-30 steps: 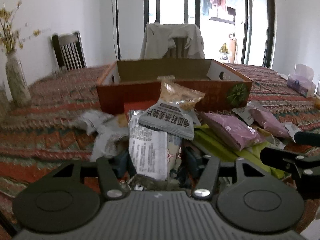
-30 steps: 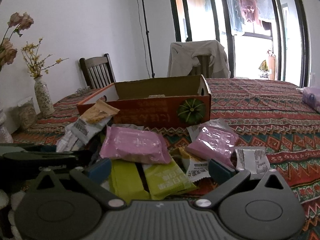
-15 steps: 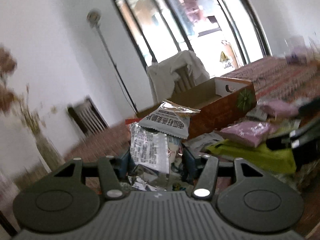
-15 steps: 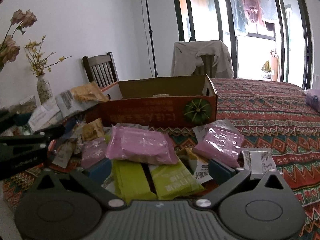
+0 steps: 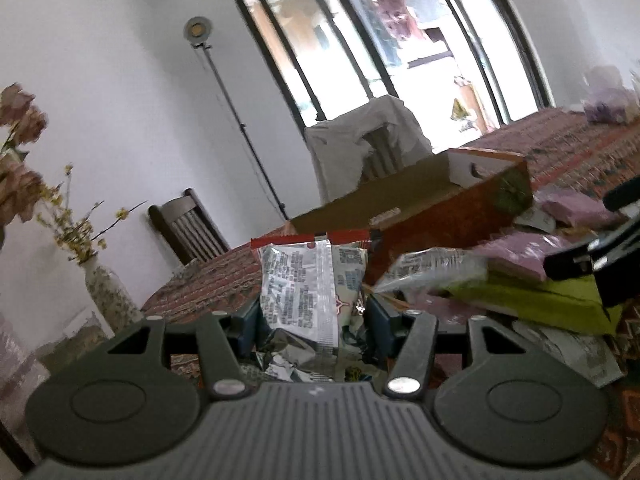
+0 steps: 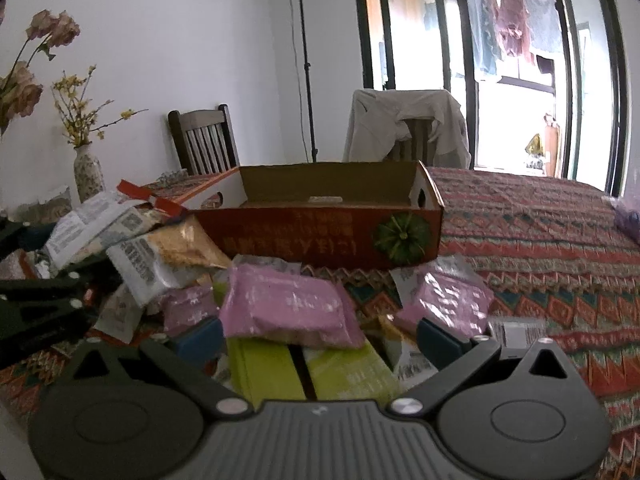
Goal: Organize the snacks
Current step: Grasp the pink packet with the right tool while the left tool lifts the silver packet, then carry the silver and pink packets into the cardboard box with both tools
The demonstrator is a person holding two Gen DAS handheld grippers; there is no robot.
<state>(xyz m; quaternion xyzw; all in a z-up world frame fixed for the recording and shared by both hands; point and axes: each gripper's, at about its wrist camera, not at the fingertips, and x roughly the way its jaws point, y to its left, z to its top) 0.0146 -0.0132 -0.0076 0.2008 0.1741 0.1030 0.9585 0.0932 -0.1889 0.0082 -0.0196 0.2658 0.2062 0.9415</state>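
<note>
My left gripper (image 5: 312, 320) is shut on a silver snack packet with a red top strip (image 5: 308, 288) and holds it lifted and tilted, left of the orange cardboard box (image 5: 440, 216). The packet also shows in the right wrist view (image 6: 100, 216). A second silver packet with a clear tan window (image 6: 160, 256) hangs off the pile beside it. My right gripper (image 6: 316, 332) is open and low over the pile, its jaws on either side of a pink packet (image 6: 288, 308) lying on green packets (image 6: 304, 372). The box (image 6: 320, 236) stands open behind the pile.
Another pink packet (image 6: 448, 300) and small silver packets (image 6: 520, 332) lie right of the pile on the patterned tablecloth (image 6: 540, 240). A vase with flowers (image 6: 88, 172) stands at the far left. Two chairs (image 6: 204, 144) stand behind the table.
My left gripper has lifted the silver packet off the pile and tilted to the left. The tan-window packet that lay on it has slid off. My right gripper has barely moved.
</note>
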